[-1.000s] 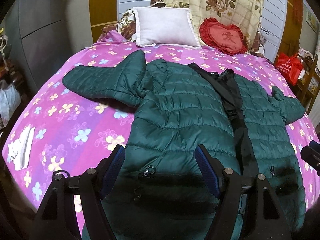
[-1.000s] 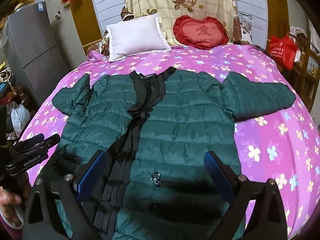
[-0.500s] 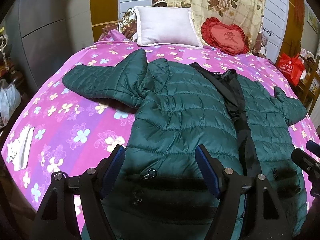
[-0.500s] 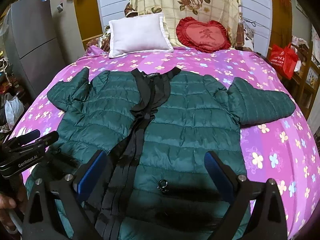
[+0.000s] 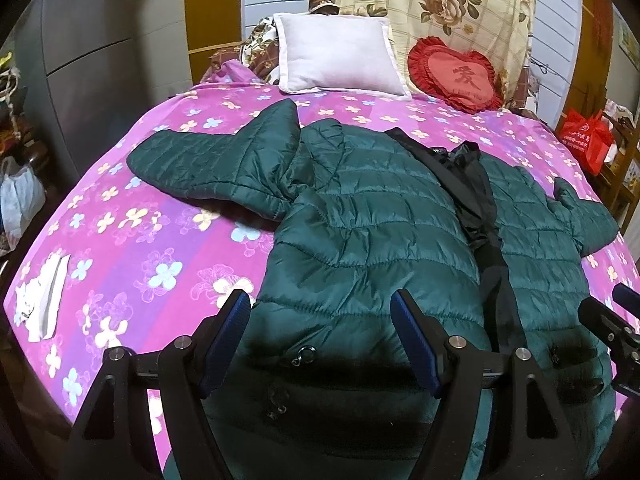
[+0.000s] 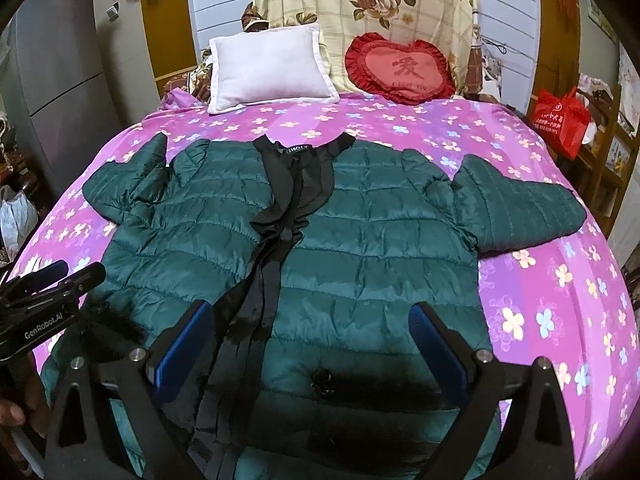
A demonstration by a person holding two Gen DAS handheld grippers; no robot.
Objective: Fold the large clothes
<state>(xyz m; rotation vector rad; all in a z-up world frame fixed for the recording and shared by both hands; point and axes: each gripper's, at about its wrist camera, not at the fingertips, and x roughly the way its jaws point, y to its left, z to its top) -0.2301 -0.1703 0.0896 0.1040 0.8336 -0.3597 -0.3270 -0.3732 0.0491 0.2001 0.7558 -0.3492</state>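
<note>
A dark green quilted jacket (image 5: 360,216) (image 6: 360,248) lies front up on the pink flowered bed sheet (image 5: 132,248) (image 6: 560,300), both sleeves spread out sideways. A black placket and collar (image 6: 288,200) run down its middle. My left gripper (image 5: 320,308) hovers open over the jacket's lower left panel, near a small zip ring (image 5: 306,354), with nothing between its blue pads. My right gripper (image 6: 312,314) hangs open over the lower right panel, just right of the placket, also holding nothing. Each gripper shows at the edge of the other's view: right gripper (image 5: 608,328), left gripper (image 6: 52,288).
A white pillow (image 6: 268,68), a red heart cushion (image 6: 400,70) and a flowered blanket (image 6: 380,4) stand at the bed's head. A red bag (image 6: 560,120) sits at the right. A grey fridge (image 6: 60,72) is at the left. White paper (image 5: 40,308) lies at the bed's left edge.
The right gripper has shifted a little lower over the jacket, and its tip reaches further into the left wrist view. The left gripper and the jacket have stayed put.
</note>
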